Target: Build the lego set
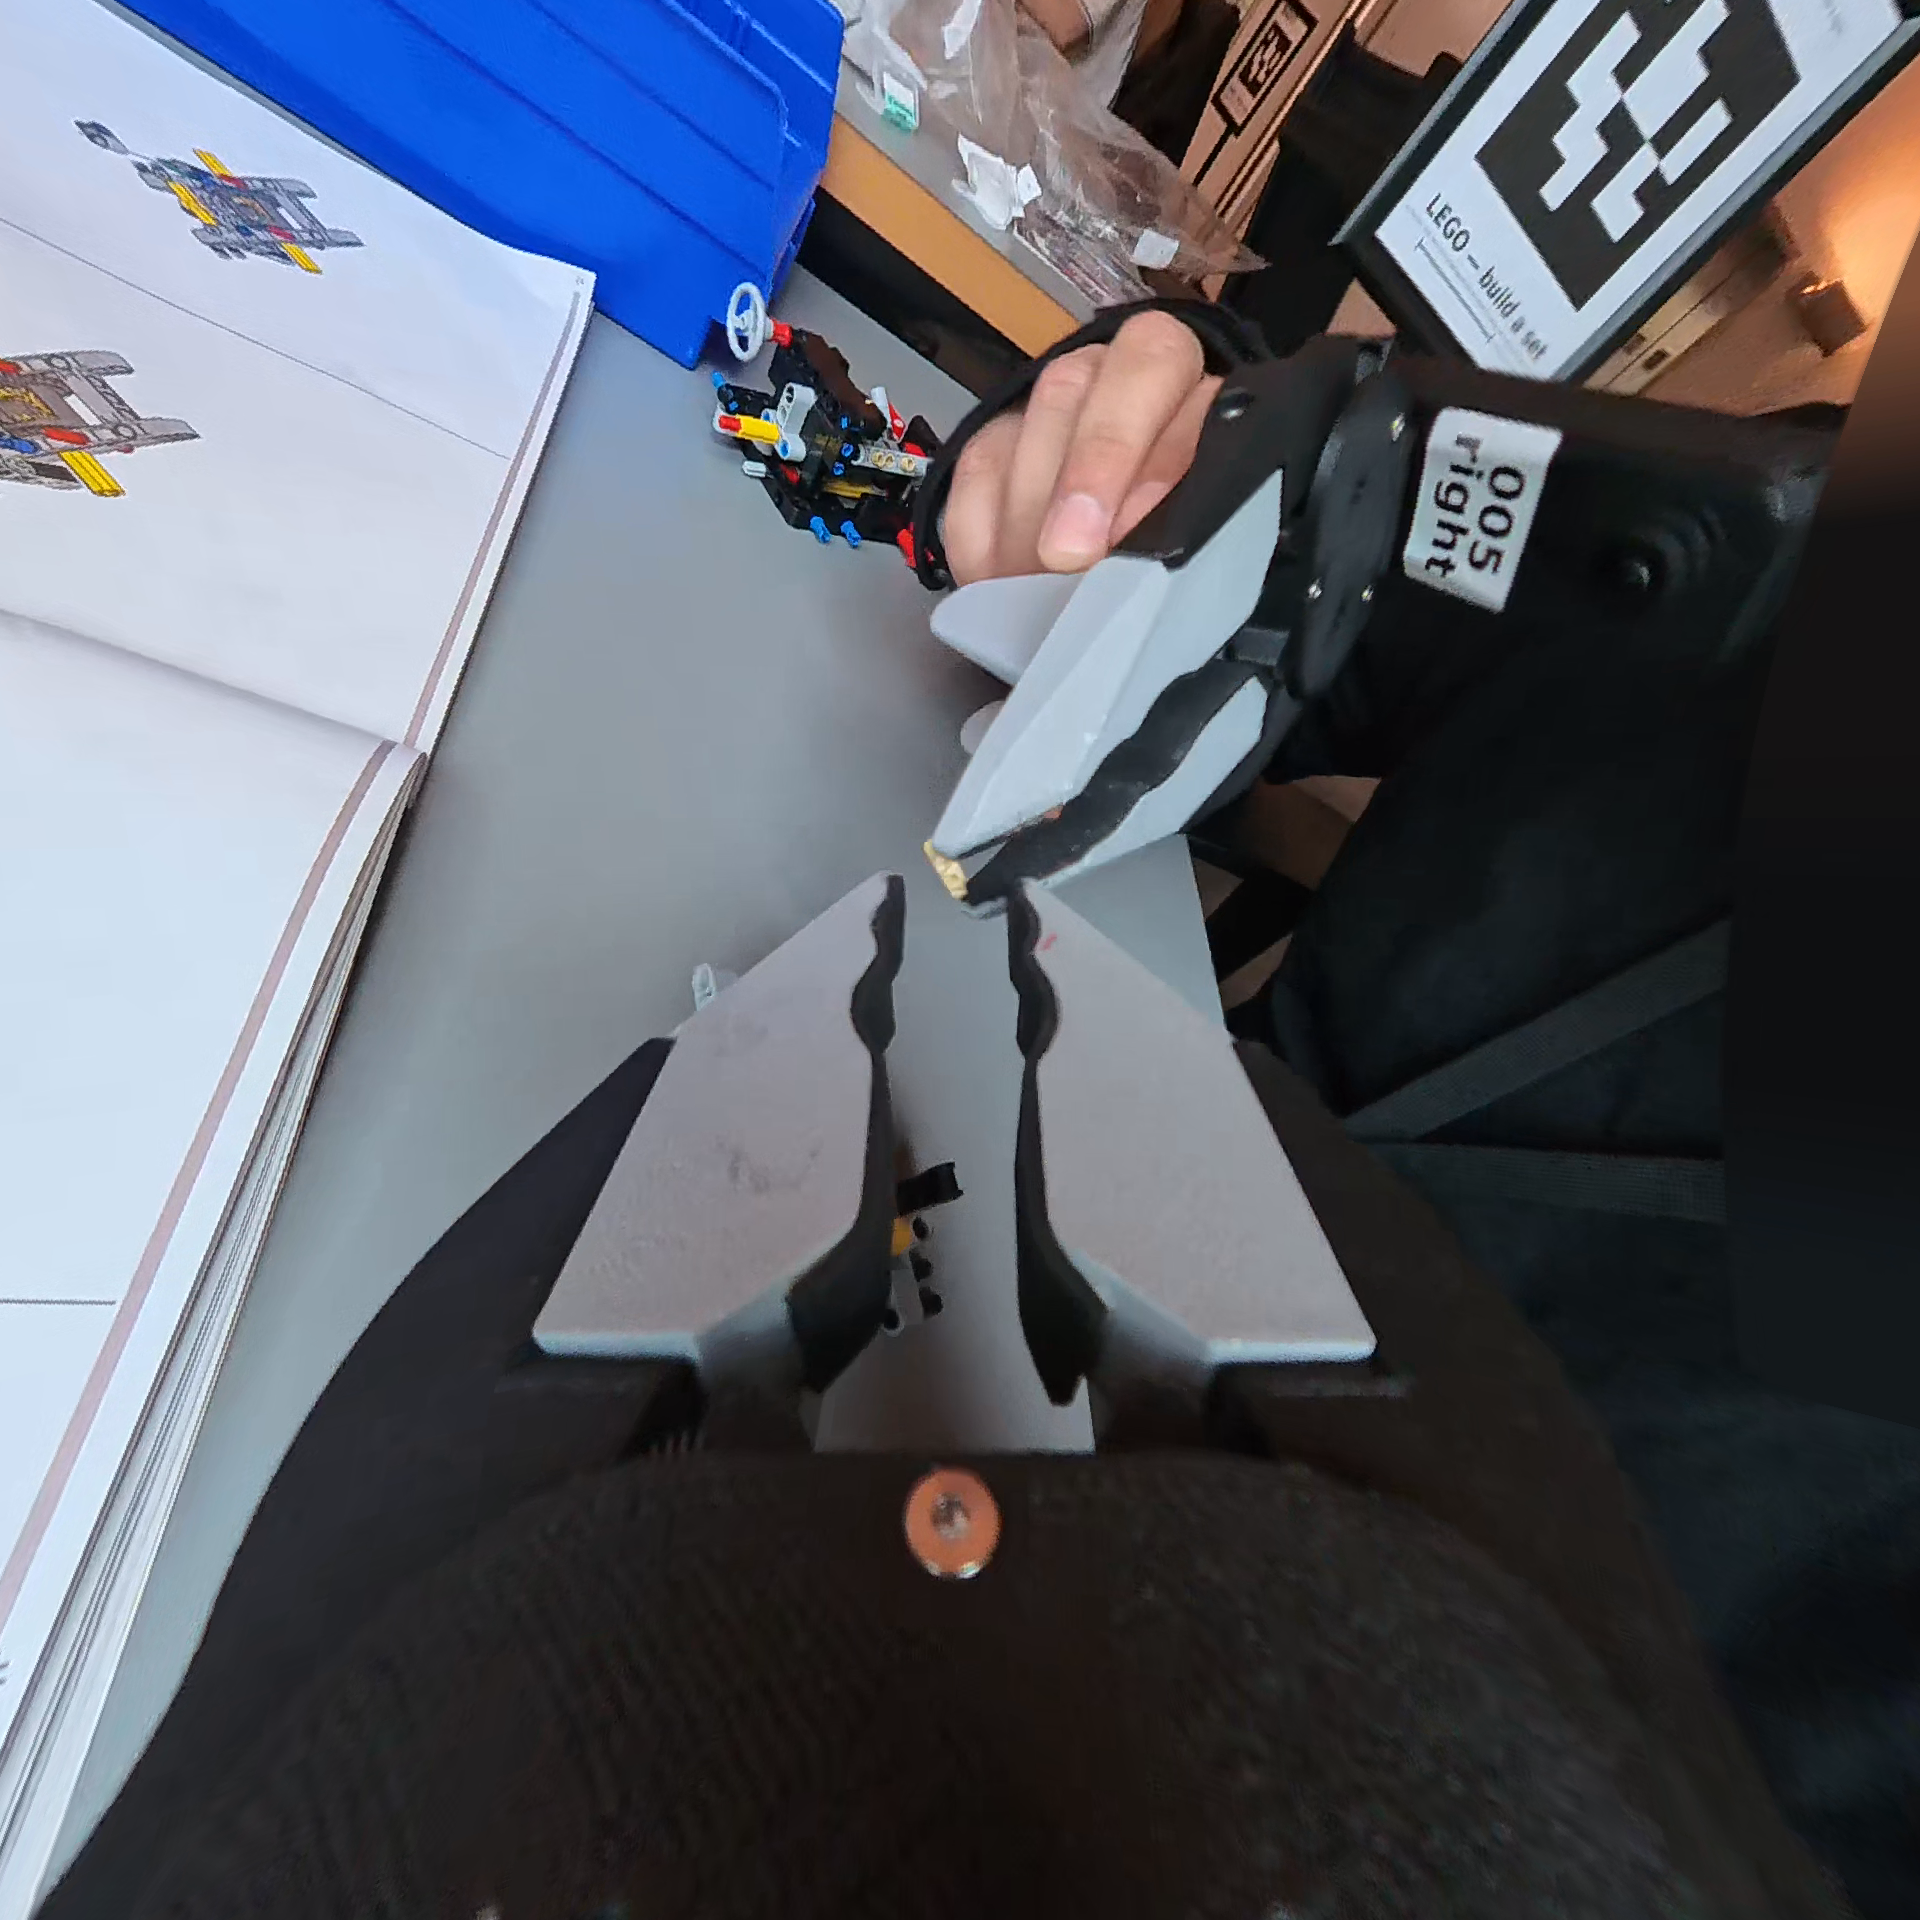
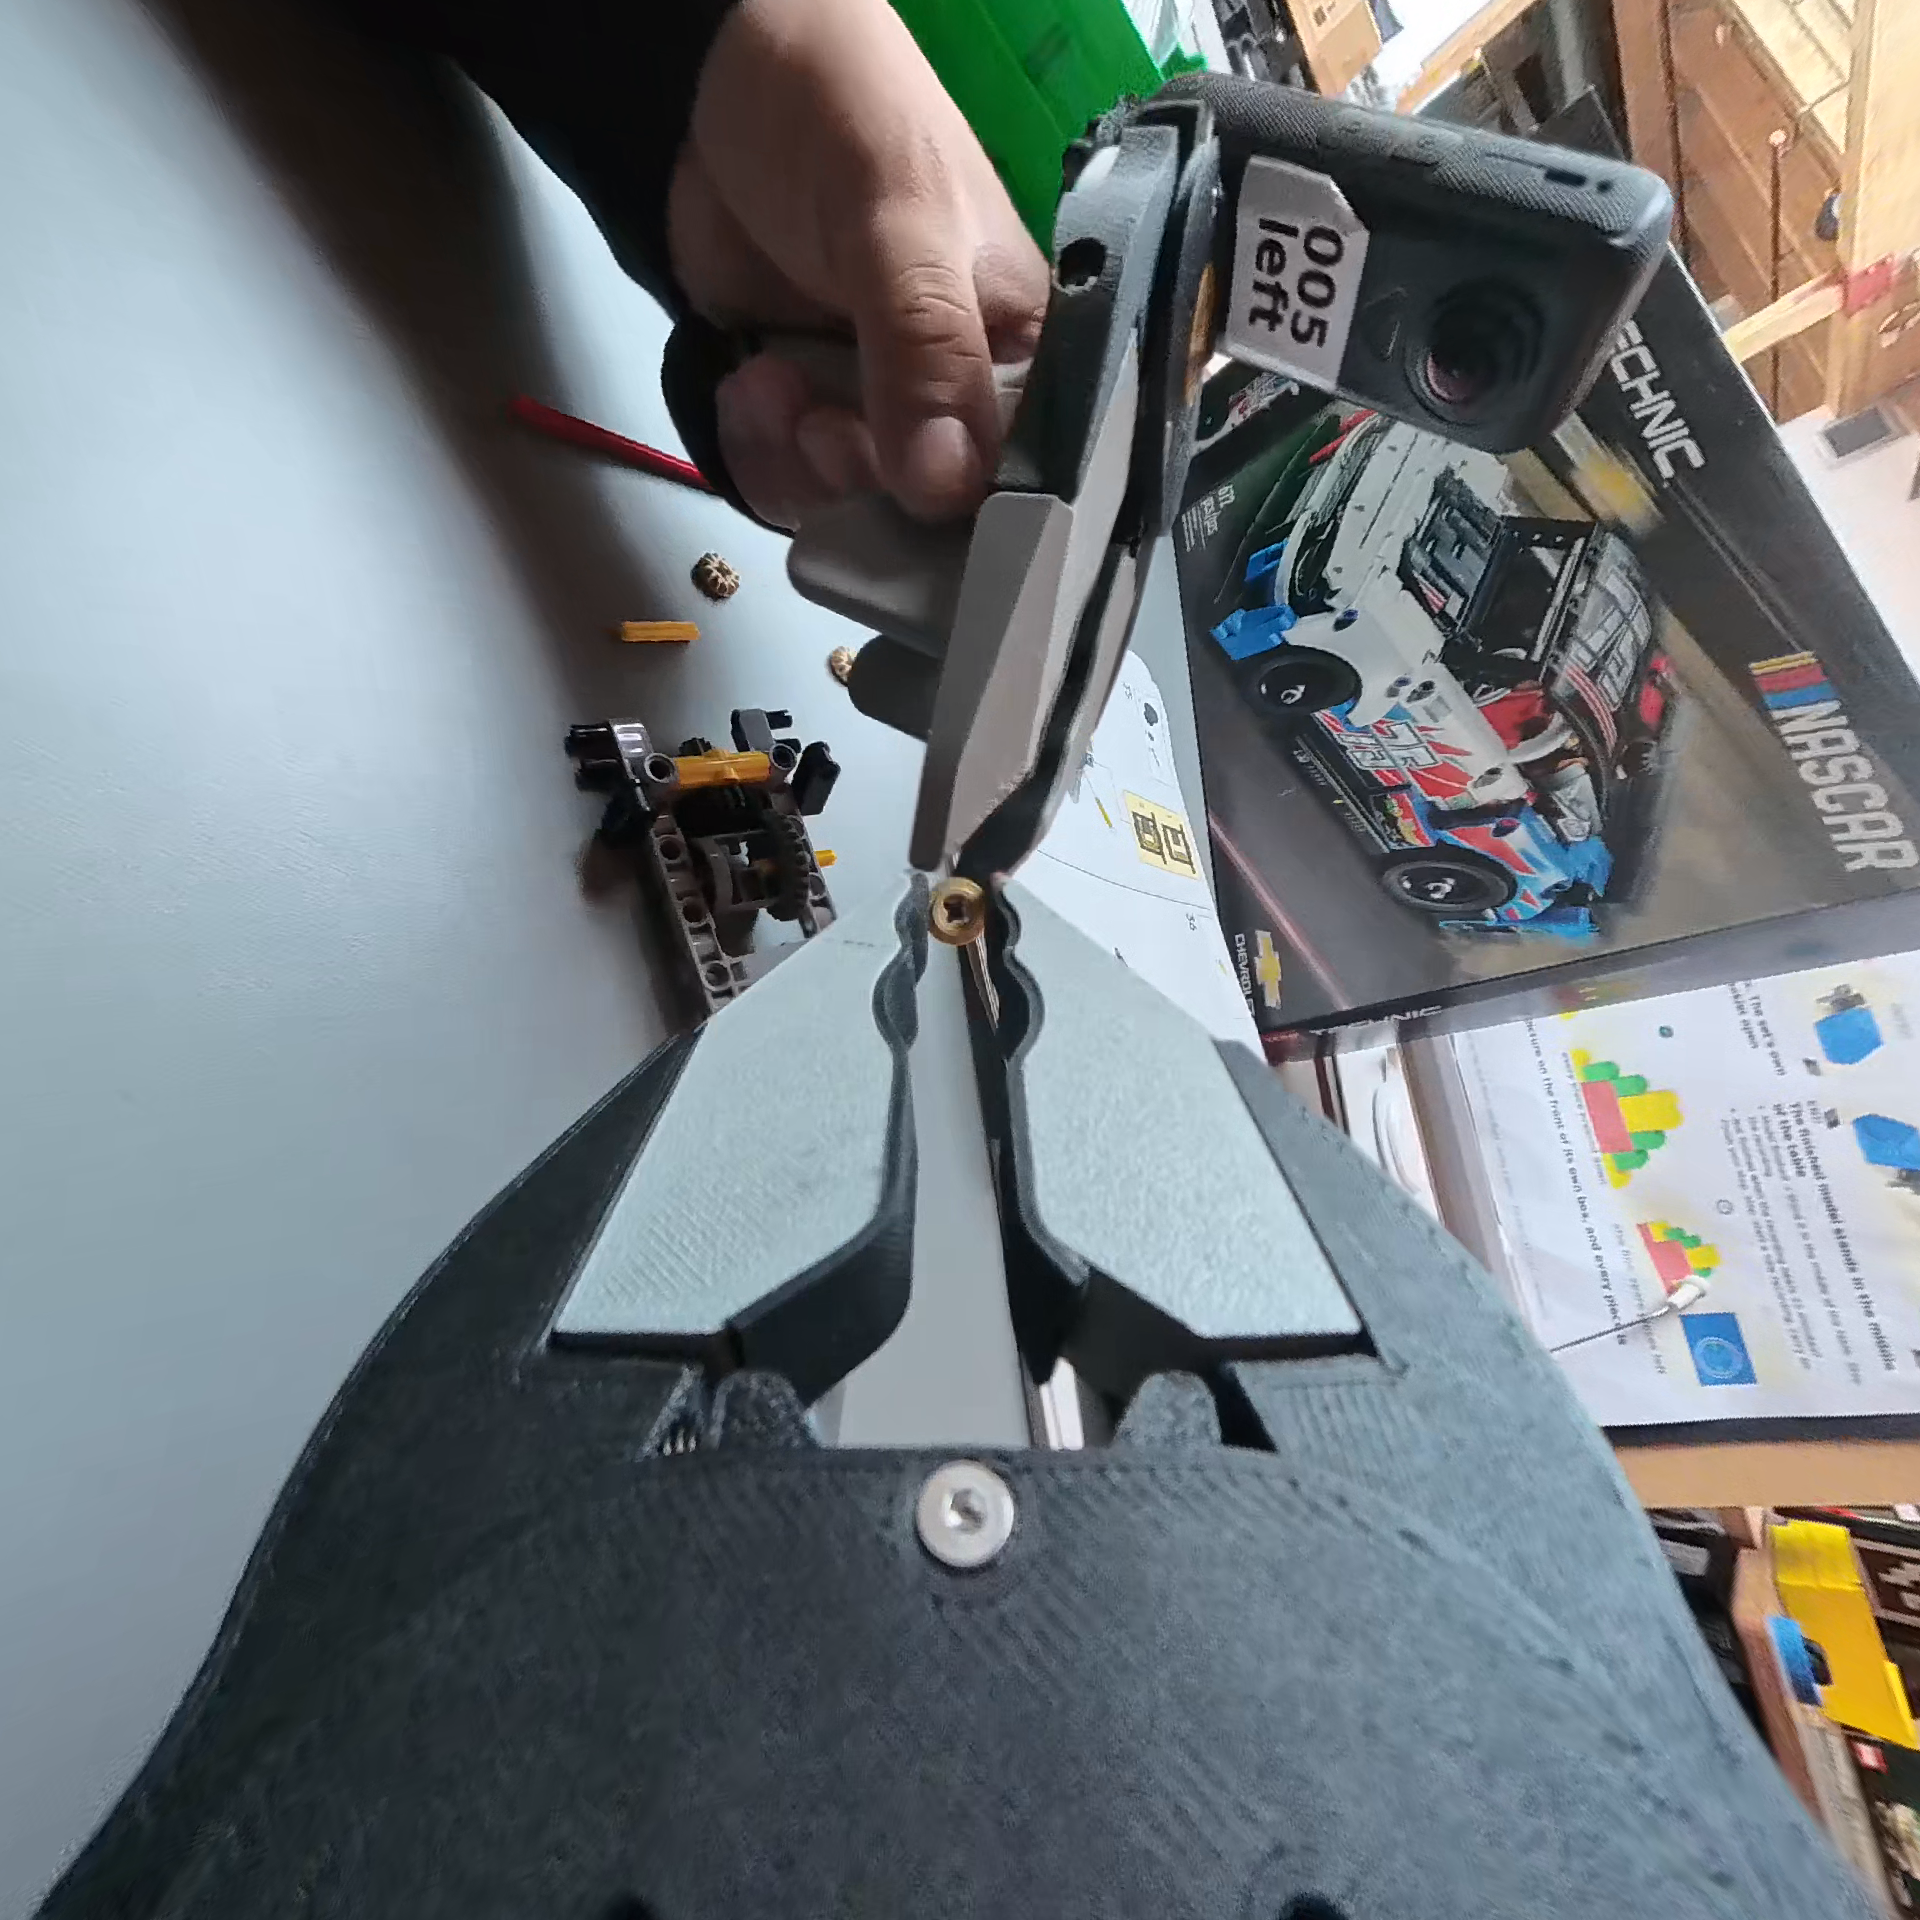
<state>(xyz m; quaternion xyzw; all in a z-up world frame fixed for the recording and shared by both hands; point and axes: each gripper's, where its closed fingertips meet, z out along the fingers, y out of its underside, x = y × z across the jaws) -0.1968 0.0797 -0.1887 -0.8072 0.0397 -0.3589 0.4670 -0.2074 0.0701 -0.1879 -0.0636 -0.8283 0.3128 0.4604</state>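
My right gripper (image 2: 958, 896) is shut on a small tan gear piece (image 2: 954, 907) with a short axle behind it, held at the fingertips above the grey table (image 2: 260, 727). In the left wrist view this gripper (image 1: 977, 878) comes in from the right with the tan piece (image 1: 948, 868) sticking out of its tips. My left gripper (image 1: 958, 899) is open and empty, with its tips right at the tan piece. In the right wrist view it (image 2: 935, 857) comes down from above. A small grey and black gear assembly (image 2: 717, 831) lies on the table below.
A larger black assembly with a white wheel (image 1: 831, 447) lies by the blue bin (image 1: 582, 135). The open instruction booklet (image 1: 208, 623) is at the left. A loose tan gear (image 2: 717, 575), yellow piece (image 2: 657, 631) and red axle (image 2: 613, 442) lie on the table. The set's box (image 2: 1558, 727) stands at the right. Both grippers' tips are close together, under 4 cm apart.
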